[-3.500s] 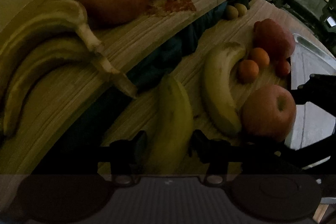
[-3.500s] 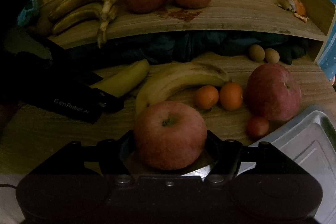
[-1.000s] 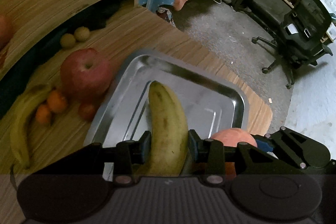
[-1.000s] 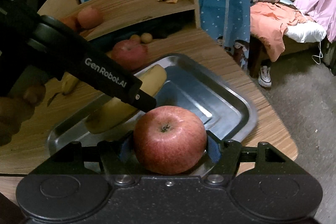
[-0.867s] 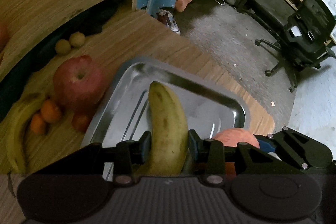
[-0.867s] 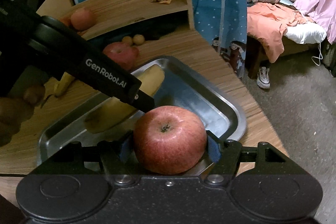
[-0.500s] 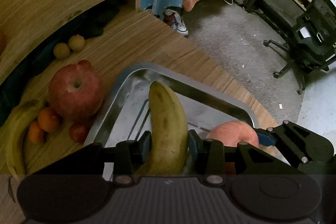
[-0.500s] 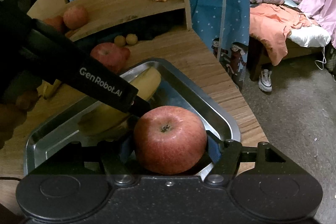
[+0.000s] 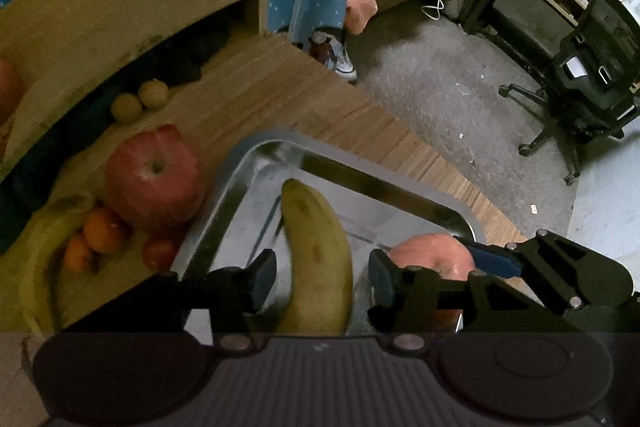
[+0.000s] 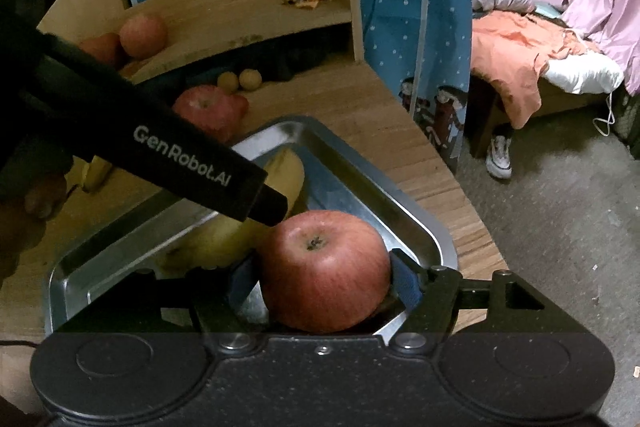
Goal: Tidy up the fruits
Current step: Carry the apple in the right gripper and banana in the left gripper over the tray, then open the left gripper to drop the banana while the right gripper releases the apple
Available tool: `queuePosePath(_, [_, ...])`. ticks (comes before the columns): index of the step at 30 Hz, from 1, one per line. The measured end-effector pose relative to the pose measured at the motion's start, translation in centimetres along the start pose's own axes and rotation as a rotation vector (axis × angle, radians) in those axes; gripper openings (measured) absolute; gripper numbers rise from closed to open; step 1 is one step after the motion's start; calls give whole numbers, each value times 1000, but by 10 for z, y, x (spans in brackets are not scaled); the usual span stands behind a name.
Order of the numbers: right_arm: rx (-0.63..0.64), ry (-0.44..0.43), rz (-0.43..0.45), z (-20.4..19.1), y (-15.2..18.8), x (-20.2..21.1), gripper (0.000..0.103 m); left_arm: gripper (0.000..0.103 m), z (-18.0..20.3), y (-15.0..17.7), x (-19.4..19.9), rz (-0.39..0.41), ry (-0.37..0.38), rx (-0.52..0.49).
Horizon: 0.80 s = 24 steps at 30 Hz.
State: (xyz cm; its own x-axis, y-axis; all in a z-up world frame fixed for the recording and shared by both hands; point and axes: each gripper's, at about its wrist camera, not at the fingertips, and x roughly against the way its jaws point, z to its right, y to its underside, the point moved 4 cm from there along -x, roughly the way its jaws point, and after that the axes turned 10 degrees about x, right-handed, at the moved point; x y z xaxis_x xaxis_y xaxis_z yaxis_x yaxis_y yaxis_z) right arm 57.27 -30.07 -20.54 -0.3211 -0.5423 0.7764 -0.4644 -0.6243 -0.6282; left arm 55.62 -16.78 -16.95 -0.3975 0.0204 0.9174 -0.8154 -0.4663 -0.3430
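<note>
A yellow banana lies in the steel tray, its tip pointing away from me. My left gripper is open, and both fingers stand clear of the banana's sides. My right gripper is shut on a red apple held low over the tray's near right corner. The same apple shows in the left wrist view just right of the banana. In the right wrist view the left gripper's black arm crosses over the banana.
On the wooden table left of the tray lie a big red apple, two oranges, a small red fruit, another banana and two small brown fruits. The shelf holds apples. The table edge drops to the floor.
The left gripper has opened and let go of the banana, which now rests in the tray. Both grippers have come lower over the tray. The right one still holds the apple.
</note>
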Motion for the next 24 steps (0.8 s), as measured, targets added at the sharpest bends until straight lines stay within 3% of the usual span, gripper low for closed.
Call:
queuePosePath(6, [-24, 37, 45, -11, -5, 21, 84, 82, -8, 4, 24, 60, -5, -15])
queuePosePath(12, [-34, 61, 77, -31, -8, 45, 94, 94, -25, 13, 52, 125, -30, -44])
queuePosePath(18, [-48, 103, 62, -53, -6, 61, 102, 101, -53, 28, 75, 155, -58, -43])
queuePosePath(24, [-94, 136, 2, -74, 8, 68, 102, 103, -98, 48, 88, 138, -93, -39])
